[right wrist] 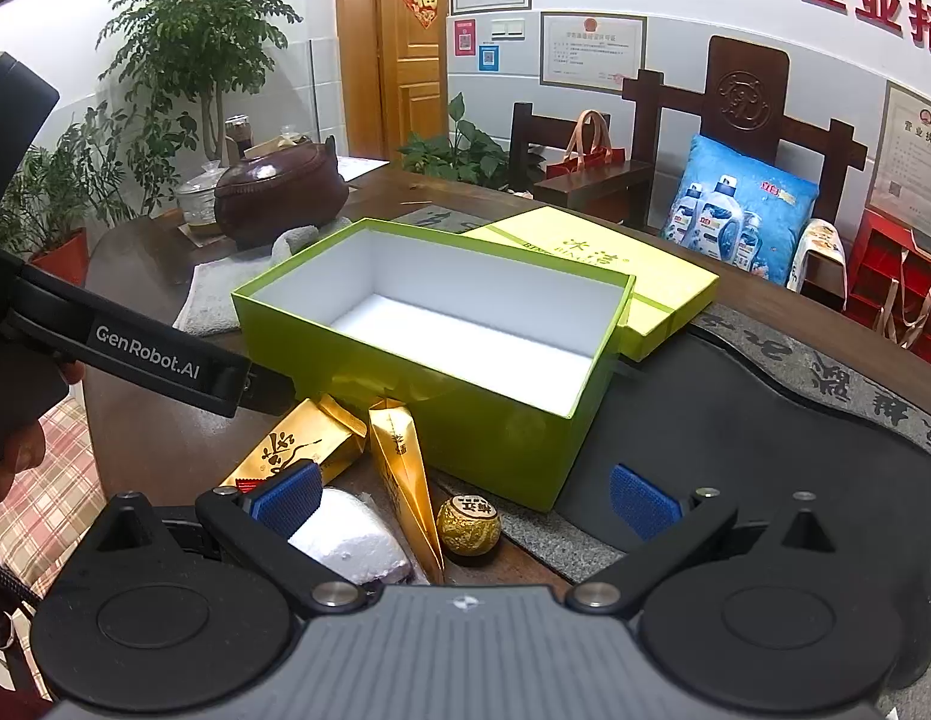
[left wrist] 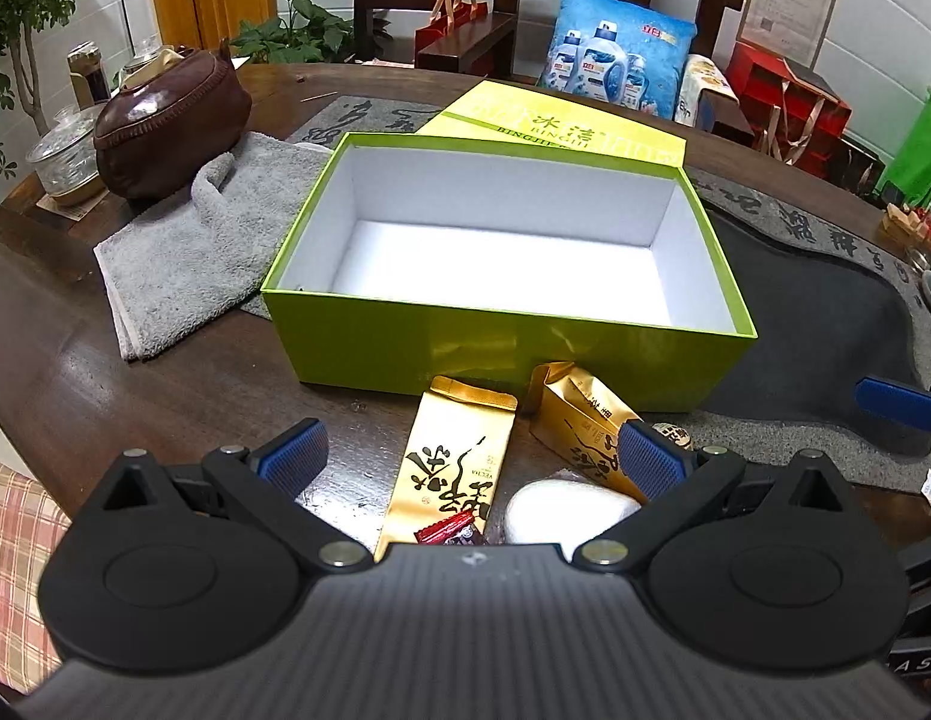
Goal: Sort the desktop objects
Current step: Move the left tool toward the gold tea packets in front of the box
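Hovering wide-open, holding nothing — left gripper [left wrist: 474, 456], right gripper [right wrist: 465, 495], green box [left wrist: 465, 354] beyond.

We see a lime-green box [left wrist: 495, 354] with a white inside, two gold tea packets [left wrist: 447, 468] bearing black calligraphy, a gold foil ball [right wrist: 468, 525], a grey towel [left wrist: 189, 258], a dark brown pouch [left wrist: 171, 126], and blue ribbed pads [left wrist: 294, 459] on black grippers.
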A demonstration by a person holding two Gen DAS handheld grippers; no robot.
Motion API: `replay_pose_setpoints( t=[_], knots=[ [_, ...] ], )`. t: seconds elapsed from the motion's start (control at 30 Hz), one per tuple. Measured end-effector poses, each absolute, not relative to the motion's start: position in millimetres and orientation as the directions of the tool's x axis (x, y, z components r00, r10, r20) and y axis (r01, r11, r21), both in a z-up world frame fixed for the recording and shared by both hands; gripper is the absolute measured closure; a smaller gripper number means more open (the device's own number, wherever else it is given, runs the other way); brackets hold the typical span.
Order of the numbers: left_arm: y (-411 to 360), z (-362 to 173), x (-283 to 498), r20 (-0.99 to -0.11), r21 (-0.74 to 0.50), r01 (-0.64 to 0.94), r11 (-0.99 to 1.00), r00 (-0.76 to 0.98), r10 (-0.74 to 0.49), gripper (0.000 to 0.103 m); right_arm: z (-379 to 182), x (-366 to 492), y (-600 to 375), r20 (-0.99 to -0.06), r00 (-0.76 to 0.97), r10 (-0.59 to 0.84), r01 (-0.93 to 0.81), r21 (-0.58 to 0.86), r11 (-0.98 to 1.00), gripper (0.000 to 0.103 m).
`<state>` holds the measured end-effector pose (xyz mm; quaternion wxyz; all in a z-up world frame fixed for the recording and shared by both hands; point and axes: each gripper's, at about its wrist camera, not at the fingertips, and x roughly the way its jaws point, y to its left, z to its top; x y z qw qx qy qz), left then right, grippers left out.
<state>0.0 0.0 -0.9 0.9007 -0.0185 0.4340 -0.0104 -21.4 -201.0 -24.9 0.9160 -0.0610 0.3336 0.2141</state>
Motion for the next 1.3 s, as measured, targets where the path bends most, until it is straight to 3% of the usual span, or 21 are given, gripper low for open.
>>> replay_pose_setpoints(
  t=[0.53,0.97,1.3],
  knots=[
    [4.9,-4.5,9.9,-0.802,-0.022,0.009,1.0,0.596,-0.024,0.0,-30.7,-11.5,-196.7,-0.68,0.646,0.347,-0.448,0.031,0.894,0.0],
    [11.4,-9.6,21.7,-0.812,-0.061,0.062,0.996,0.578,-0.086,0.0,-40.6,-3.8,-190.9,-0.724,0.601,0.339,-0.458,0.036,0.888,0.0],
    [-0.2,-13.8,44.4,-0.819,-0.012,0.089,0.996,0.571,-0.061,0.0,-50.9,7.7,-189.1,-0.753,0.574,0.322,-0.445,0.043,0.894,0.002]
  ],
)
